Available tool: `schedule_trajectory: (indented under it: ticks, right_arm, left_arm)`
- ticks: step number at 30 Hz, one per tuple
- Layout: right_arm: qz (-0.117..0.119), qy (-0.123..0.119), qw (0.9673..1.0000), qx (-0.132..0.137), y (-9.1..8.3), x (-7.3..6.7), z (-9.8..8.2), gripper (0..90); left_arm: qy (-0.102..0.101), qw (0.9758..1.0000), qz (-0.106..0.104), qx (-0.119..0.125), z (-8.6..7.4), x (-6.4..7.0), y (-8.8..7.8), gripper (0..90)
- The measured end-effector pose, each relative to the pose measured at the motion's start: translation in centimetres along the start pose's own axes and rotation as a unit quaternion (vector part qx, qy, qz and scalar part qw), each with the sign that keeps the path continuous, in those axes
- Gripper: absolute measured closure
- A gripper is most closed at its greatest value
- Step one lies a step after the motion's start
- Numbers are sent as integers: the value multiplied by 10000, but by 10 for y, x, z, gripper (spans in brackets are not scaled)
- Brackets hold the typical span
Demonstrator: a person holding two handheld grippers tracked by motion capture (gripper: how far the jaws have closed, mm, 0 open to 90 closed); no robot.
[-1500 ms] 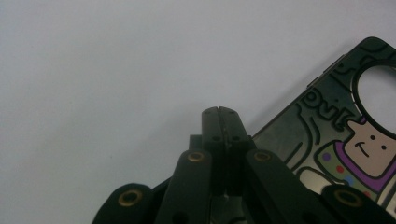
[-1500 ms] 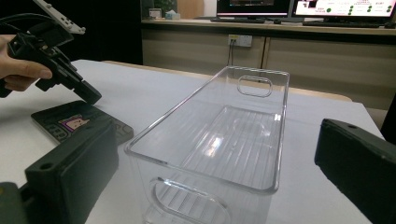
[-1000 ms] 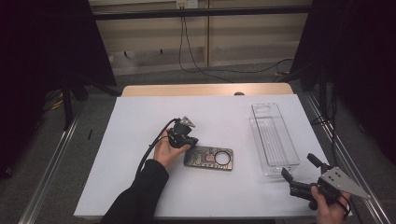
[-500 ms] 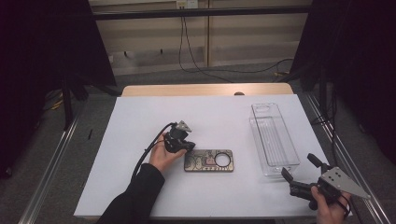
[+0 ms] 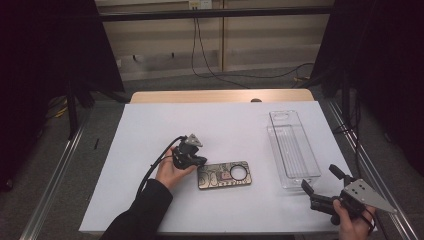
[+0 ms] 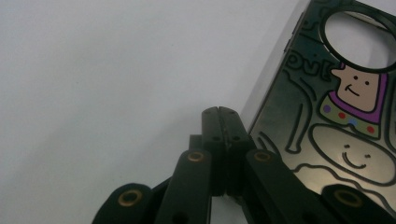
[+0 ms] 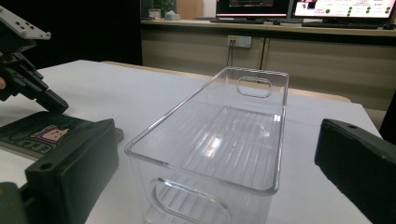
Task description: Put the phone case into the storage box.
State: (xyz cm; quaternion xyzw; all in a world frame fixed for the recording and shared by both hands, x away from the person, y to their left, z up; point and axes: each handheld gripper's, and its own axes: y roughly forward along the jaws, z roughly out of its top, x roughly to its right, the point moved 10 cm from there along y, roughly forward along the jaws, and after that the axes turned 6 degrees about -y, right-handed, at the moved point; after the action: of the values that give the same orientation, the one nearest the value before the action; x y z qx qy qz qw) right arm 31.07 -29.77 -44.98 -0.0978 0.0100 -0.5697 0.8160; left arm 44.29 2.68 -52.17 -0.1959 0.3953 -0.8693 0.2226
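Plainly, on the white table the clear bin waits at three o'clock of the phone case. Left gripper, jaws pressed together empty at the case's nine-o'clock edge, may merely shove it. Right gripper gapes wide.

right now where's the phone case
In the high view the phone case lies flat near the table's front middle, just right of the shut left gripper, left of the clear bin.

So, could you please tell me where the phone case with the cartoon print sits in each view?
High view: phone case lies flat, centre, beside the left hand-held gripper.
Left gripper view: right side.
Right gripper view: far left.
Shared landmark: its round cutout; the clear bin too.
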Motion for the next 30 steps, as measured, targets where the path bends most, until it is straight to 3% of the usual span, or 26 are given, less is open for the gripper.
schedule_trajectory:
  ticks: [22, 24, 30]
  right_arm:
    - [4, 1, 10000, 2, 0, 0, 0, 0]
    - [2, -2, 10000, 6, 0, 0, 0, 0]
    - [3, 3, 10000, 4, 0, 0, 0, 0]
  left_arm:
    - [14, 9998, -135, 109, -17, 17, -11, 900]
    - [88, 9998, -150, 72, -20, 19, -12, 900]
    - [6, 9998, -145, 127, -23, 23, -14, 900]
